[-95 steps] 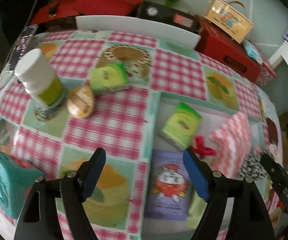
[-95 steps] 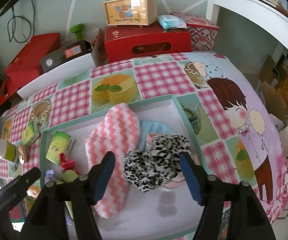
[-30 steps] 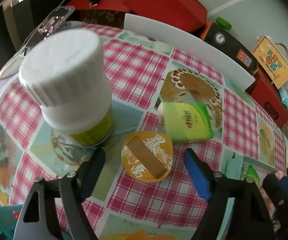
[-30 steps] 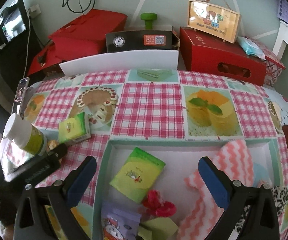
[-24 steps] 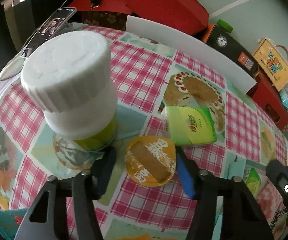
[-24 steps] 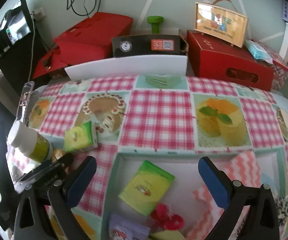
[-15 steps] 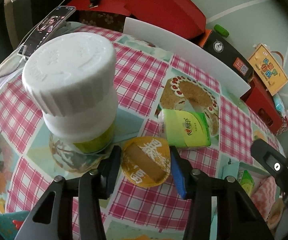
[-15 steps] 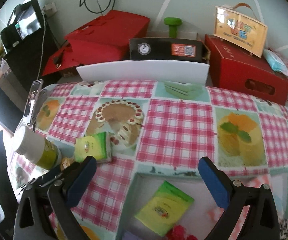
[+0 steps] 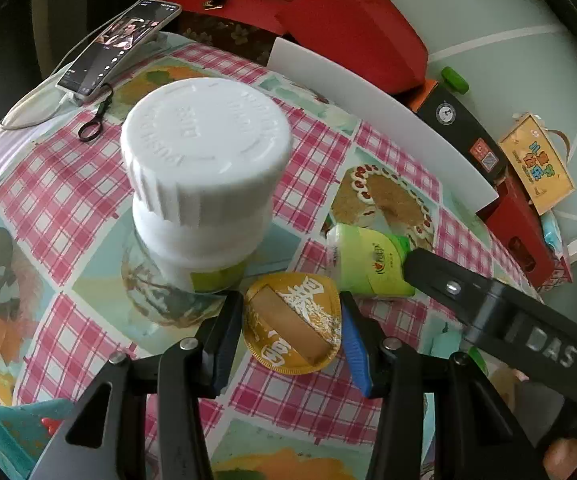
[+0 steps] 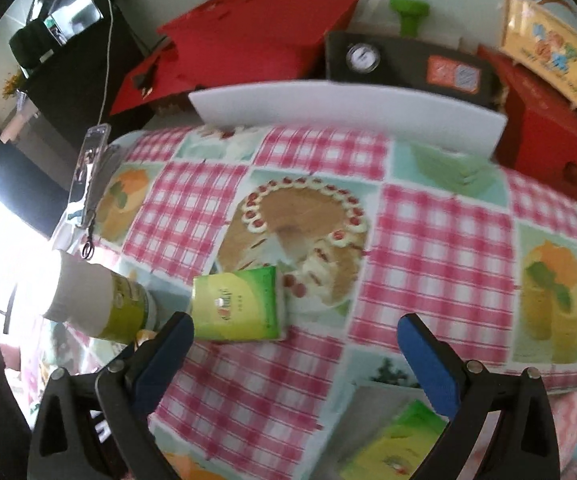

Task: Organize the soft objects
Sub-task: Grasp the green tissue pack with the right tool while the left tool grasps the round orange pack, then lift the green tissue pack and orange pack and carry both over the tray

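Left claw (image 9: 292, 326) pinched on yellow round packet (image 9: 293, 324), just beside white bottle (image 9: 204, 196) near tabletop's (image 9: 68, 208) left edge. Right claw (image 10: 296, 350) wide open, holding nothing, over green pack (image 10: 238, 307).

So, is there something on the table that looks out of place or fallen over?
Nothing is spilled or broken. The white-capped bottle stands upright, while the green tissue pack lies flat beside it. The only oddity for a soft-objects job: the left tool is shut on the round yellow packet, close against that hard bottle.
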Available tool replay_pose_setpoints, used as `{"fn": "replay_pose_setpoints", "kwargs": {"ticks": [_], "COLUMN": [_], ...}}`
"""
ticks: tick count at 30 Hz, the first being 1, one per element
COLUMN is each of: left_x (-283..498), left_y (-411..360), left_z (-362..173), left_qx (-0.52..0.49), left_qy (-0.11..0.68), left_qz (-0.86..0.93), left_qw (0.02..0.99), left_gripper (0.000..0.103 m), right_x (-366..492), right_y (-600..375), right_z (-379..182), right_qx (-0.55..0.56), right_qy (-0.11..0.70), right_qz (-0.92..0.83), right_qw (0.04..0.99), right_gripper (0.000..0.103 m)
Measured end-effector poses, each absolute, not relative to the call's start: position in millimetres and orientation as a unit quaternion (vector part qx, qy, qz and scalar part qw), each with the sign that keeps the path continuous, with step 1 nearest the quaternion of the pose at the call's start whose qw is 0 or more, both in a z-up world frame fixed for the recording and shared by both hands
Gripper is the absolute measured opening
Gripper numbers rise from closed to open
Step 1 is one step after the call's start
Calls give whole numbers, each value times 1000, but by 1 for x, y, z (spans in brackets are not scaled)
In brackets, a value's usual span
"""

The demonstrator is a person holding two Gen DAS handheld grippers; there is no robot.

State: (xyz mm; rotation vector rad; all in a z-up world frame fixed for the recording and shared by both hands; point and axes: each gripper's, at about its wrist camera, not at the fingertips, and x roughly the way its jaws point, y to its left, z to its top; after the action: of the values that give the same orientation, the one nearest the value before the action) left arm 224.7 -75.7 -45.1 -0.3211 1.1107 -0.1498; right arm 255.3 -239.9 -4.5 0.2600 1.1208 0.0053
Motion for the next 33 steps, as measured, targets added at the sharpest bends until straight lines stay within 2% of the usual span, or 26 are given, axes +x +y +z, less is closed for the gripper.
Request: {"fn": "replay_pose_setpoints", "kwargs": {"ticks": [16,21,24,33], "left_x": [225,224,224,225], "left_y": [-61,-59,-59,-62], "left_z": [-46,-45,-46,-43], "left_qx": [-167,-173,-176,-177], "left_qy": [536,536,538,538], "left_qz": [-44,-47,-49,-59], "left_qw": [826,825,823,822], "left_gripper": [49,49,49,49], "right_x": [293,295,294,280], "right_y": [-196,-194,-199,-236], "right_z": [-29,-36,-39,-26], "right_qx": [79,63,72,116], "right_qy": [589,595,592,575], "right_qz": [11,-9,-21,-38], "right_qw": [804,801,802,809], "right_gripper": [95,84,68,67]}}
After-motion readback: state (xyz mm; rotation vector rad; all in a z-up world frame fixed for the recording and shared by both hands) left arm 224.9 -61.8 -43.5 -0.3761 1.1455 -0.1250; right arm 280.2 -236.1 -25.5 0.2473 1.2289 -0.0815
